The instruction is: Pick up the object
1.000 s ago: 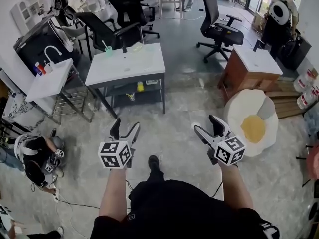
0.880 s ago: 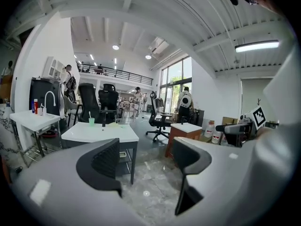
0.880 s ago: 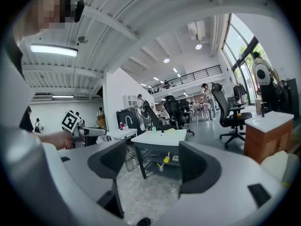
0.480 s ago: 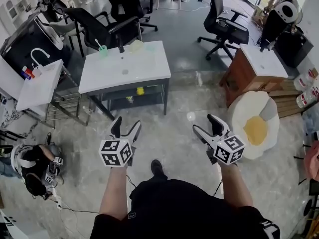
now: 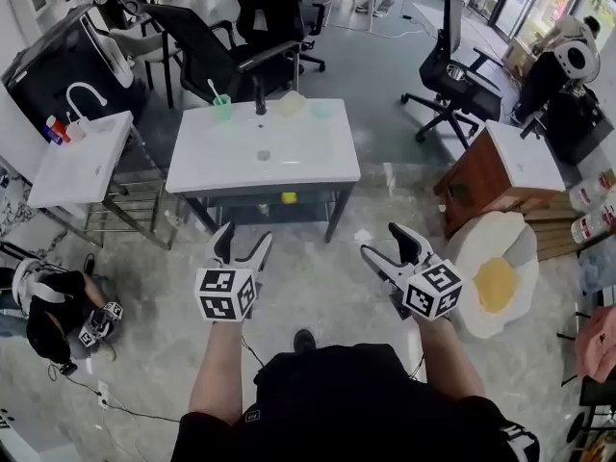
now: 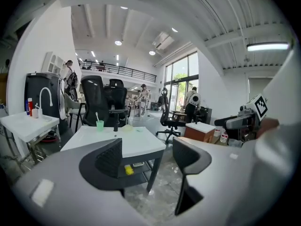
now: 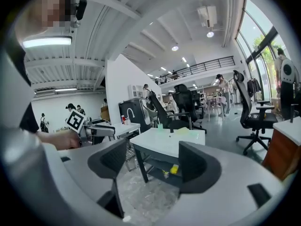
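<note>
The white basin-topped table [image 5: 308, 162] stands well ahead of the left tool [image 5: 243, 237] and right tool [image 5: 383, 241], both spread wide and empty; at its far edge the small green plastic cup [image 5: 222, 109], likely the object, looks light, stiff, tippy, so pinch across its wall

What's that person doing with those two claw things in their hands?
A person holds a left gripper and a right gripper out in front. Both are open and hold nothing. They point toward a white table with a green cup on top and a small yellow thing on the shelf below. Nothing has been picked up yet.
</note>
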The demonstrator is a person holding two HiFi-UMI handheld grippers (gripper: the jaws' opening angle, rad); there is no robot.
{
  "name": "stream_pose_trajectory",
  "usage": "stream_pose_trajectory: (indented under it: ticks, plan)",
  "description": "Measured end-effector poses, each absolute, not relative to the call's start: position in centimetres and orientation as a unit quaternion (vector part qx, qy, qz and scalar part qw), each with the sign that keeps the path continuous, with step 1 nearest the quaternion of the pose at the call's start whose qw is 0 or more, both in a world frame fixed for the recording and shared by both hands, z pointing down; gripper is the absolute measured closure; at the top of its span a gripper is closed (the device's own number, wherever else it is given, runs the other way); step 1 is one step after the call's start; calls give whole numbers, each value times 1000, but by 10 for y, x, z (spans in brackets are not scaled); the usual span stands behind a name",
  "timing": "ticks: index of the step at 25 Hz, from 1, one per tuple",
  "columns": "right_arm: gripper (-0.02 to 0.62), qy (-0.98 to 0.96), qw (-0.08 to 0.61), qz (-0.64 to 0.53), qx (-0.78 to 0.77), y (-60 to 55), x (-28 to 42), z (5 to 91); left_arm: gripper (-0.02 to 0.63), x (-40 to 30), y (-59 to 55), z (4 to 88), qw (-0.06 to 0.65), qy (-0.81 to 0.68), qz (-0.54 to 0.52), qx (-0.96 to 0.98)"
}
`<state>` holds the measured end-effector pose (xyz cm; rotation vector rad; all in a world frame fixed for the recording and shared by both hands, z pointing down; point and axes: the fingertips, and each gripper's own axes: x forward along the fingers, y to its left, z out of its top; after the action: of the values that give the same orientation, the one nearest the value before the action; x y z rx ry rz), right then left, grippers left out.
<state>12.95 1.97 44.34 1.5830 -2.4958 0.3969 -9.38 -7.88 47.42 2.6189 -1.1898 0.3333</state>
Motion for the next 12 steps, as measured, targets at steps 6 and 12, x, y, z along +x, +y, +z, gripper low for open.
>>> stream_pose_trajectory:
  ticks: [6,12]
  plan:
    - [282,-841,87,140,515,-17,119,450,267,-118,-104,482,145,-426,102,887]
    - [282,-852,74,136,500,-70,117,458,267,-119,-143,482,146,-436,95,883]
